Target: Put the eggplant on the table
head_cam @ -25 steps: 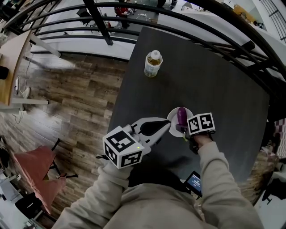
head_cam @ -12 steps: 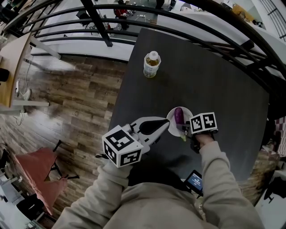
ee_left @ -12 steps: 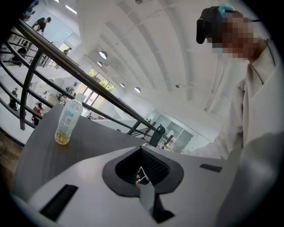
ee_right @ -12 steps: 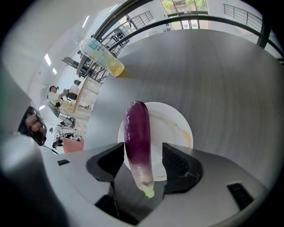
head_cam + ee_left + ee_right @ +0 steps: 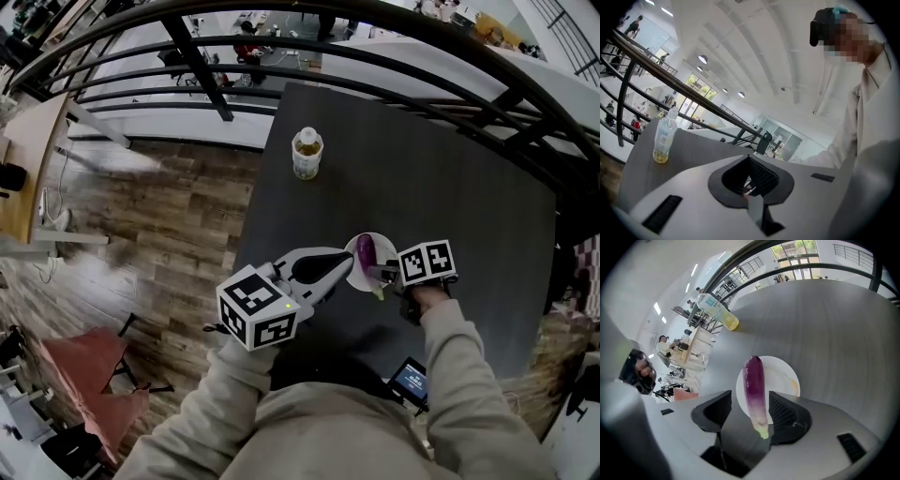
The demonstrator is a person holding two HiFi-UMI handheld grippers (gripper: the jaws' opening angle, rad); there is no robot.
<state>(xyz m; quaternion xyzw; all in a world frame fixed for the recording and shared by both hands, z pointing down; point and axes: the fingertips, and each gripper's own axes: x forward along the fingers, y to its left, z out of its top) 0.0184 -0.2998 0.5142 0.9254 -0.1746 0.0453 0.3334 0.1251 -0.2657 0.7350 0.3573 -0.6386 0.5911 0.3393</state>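
While the long purple eggplant (image 5: 755,390) lies on the round white plate (image 5: 788,376) with its pale green stem end over the rim, the right gripper (image 5: 750,400) has just been opening its jaws, which stand spread at both sides of that end without pinching it. The left gripper (image 5: 749,161), just beside the plate, has its jaws pressed together on nothing. The dark grey table (image 5: 441,159) has much open room to the right of the plate, and the clear plastic bottle (image 5: 307,153) stands near its far left edge.

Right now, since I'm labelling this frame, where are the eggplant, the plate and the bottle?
eggplant (image 5: 754,385), right gripper view, purple middle.
plate (image 5: 783,375), right gripper view, bare white part.
bottle (image 5: 306,157), head view, its body.
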